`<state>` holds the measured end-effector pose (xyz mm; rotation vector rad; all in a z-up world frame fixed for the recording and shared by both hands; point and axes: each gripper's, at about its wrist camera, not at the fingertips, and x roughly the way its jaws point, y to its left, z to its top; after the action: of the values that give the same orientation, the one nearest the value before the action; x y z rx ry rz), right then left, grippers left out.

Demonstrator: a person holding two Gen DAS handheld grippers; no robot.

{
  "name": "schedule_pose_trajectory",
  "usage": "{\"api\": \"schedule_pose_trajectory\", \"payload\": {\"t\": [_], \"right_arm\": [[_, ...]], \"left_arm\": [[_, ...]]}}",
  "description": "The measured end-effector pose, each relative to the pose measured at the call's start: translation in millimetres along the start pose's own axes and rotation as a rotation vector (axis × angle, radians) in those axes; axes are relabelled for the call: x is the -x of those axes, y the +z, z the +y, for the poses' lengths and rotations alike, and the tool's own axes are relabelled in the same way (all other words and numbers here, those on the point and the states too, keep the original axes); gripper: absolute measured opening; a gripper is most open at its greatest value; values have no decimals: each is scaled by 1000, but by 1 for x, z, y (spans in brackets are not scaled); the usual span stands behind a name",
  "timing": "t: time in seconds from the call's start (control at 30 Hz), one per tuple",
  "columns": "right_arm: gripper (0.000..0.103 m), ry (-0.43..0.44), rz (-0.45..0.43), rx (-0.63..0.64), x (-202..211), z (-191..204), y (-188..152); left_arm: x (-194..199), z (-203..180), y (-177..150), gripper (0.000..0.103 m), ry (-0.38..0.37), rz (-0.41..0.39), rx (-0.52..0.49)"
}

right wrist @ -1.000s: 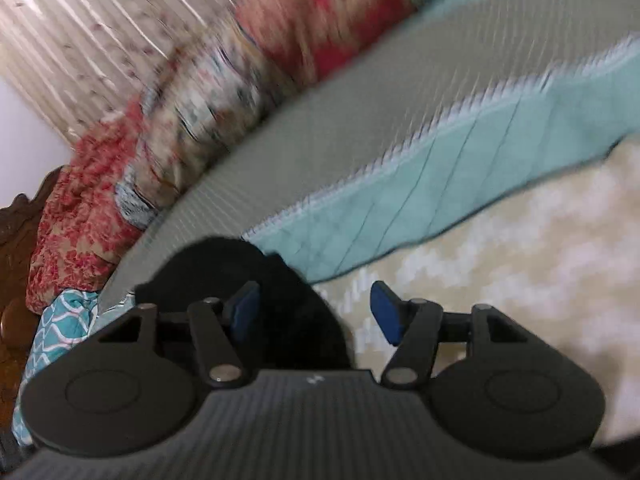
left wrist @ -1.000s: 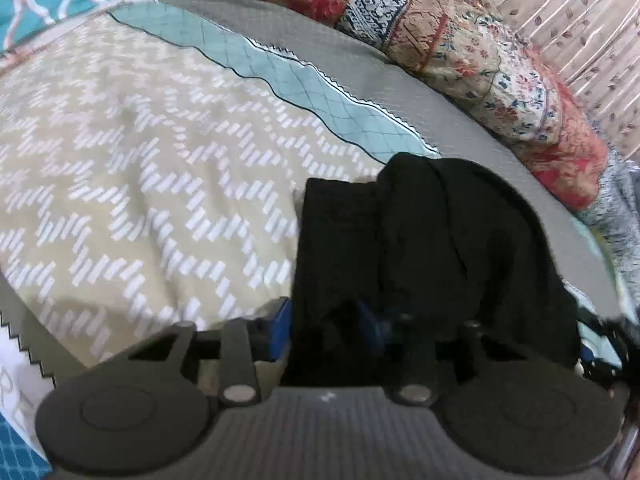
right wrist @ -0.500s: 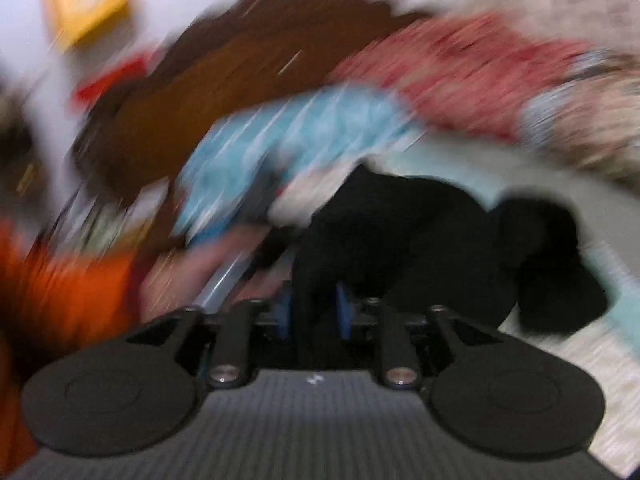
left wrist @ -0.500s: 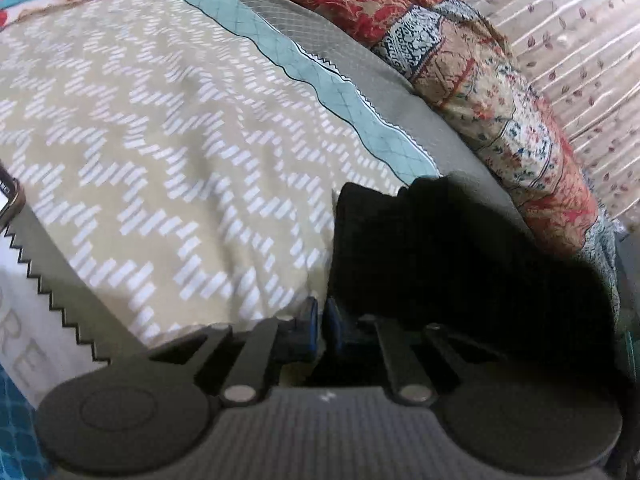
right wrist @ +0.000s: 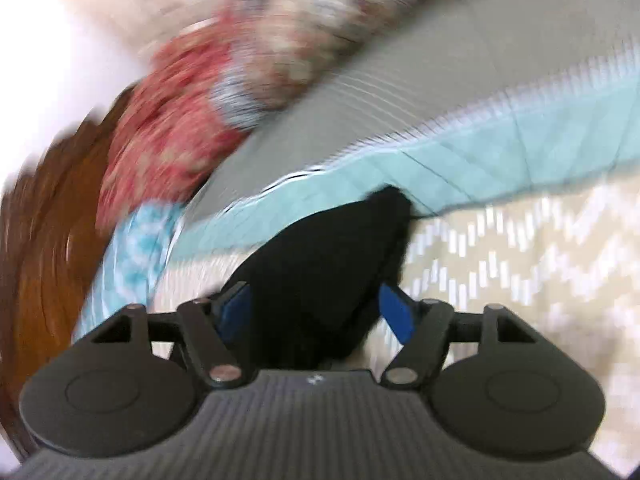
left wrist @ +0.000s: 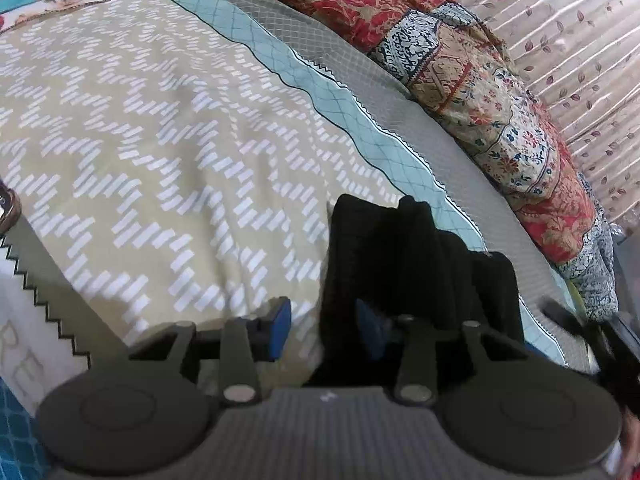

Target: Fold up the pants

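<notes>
The black fabric pants [left wrist: 404,272] lie bunched into a thick, compact stack with soft vertical folds, resting on the beige bedspread with white dashed zigzags [left wrist: 152,152]. From my left gripper [left wrist: 324,328] the stack sits at about one o'clock, its near edge running down between my blue-padded fingers [left wrist: 280,326], which stand apart, not clamped on the cloth. My right gripper [right wrist: 316,310] is likewise spread wide, the dark bundle [right wrist: 328,268] filling the gap at twelve o'clock; that view is blurred, so I cannot tell whether the pads touch it.

At nine o'clock in the left view, a white panel [left wrist: 24,344] past a black sawtooth edge carries large grey letters, seemingly "RE", cut off.

A teal quilted band [left wrist: 344,108] and grey border run from eleven to three o'clock, with a red patterned quilt [left wrist: 472,80] heaped beyond. Bare bedspread stretches from nine to twelve o'clock.
</notes>
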<state>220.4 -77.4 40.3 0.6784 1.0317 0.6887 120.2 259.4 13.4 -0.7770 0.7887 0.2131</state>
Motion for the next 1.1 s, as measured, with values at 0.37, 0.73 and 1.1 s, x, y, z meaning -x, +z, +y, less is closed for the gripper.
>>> {"api": "schedule_pose_trajectory", "payload": {"t": [0.37, 0.73, 1.1], "right_arm": [[20, 10, -413, 51, 136, 23, 81], [47, -605, -977, -209, 401, -157, 93], [64, -653, -717, -306, 368, -217, -19]], "left_arm": [[7, -16, 24, 39, 36, -36, -75], [-46, -57, 47, 61, 177, -22, -262], [-86, -123, 42, 92, 104, 83, -484]]}}
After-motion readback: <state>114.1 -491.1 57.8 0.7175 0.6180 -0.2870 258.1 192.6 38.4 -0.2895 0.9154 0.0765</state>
